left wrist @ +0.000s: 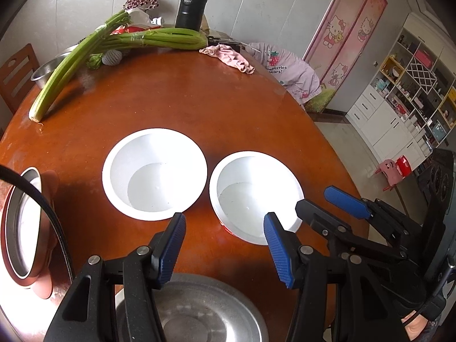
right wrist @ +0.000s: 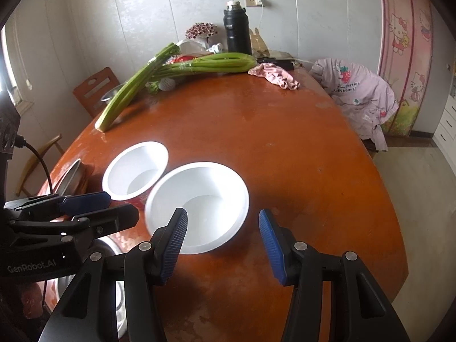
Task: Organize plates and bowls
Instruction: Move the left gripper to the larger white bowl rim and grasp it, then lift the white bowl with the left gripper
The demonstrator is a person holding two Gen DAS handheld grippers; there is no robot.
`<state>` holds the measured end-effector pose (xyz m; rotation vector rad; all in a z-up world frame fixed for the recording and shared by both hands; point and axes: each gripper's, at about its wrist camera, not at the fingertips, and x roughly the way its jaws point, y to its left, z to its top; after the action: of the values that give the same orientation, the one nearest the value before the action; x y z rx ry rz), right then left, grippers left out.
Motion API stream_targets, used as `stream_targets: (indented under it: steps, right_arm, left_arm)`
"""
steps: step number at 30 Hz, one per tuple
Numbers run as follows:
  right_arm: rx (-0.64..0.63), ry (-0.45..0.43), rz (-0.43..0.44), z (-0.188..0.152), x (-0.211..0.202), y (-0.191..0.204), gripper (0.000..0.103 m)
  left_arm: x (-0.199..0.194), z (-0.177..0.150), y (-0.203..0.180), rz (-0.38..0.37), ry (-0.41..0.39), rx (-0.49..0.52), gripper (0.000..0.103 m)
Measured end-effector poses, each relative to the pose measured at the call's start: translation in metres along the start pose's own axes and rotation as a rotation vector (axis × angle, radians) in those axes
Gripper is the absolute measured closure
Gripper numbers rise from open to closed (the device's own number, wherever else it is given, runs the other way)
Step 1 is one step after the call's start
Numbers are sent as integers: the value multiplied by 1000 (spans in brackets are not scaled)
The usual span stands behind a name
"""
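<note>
My left gripper (left wrist: 225,245) and right gripper (right wrist: 222,242) hang with jaws spread before two white round bowls (left wrist: 155,173) (right wrist: 199,208) sitting just beside each other. Beyond them the orange-brown table (right wrist: 285,148) lies bare until the green celery stalks (right wrist: 205,62).

Table (right wrist: 285,156): glossy reddish wood, worn patches. Two white bowls (left wrist: 155,173) (left wrist: 256,196): smooth, look plastic. Plate (left wrist: 193,313) under my left gripper (left wrist: 225,249): brushed metal. My pads (right wrist: 176,245): ribbed blue, matt.
</note>
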<state>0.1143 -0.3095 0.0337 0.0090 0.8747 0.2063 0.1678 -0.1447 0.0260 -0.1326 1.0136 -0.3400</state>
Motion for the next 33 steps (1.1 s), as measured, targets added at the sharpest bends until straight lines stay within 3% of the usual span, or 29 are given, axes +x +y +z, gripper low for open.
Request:
stream_targets:
  steps: [16, 26, 33]
  right_arm:
    - [-15, 83, -4, -2, 43, -7, 49]
    - [-58, 115, 90, -6, 54, 6, 49]
    - [-75, 136, 130, -12, 53, 15, 49]
  left_arm:
    - [30, 7, -1, -56, 65, -37, 47]
    - [43, 8, 5, -75, 101, -68, 48]
    - [49, 4, 6, -64, 124, -70, 58]
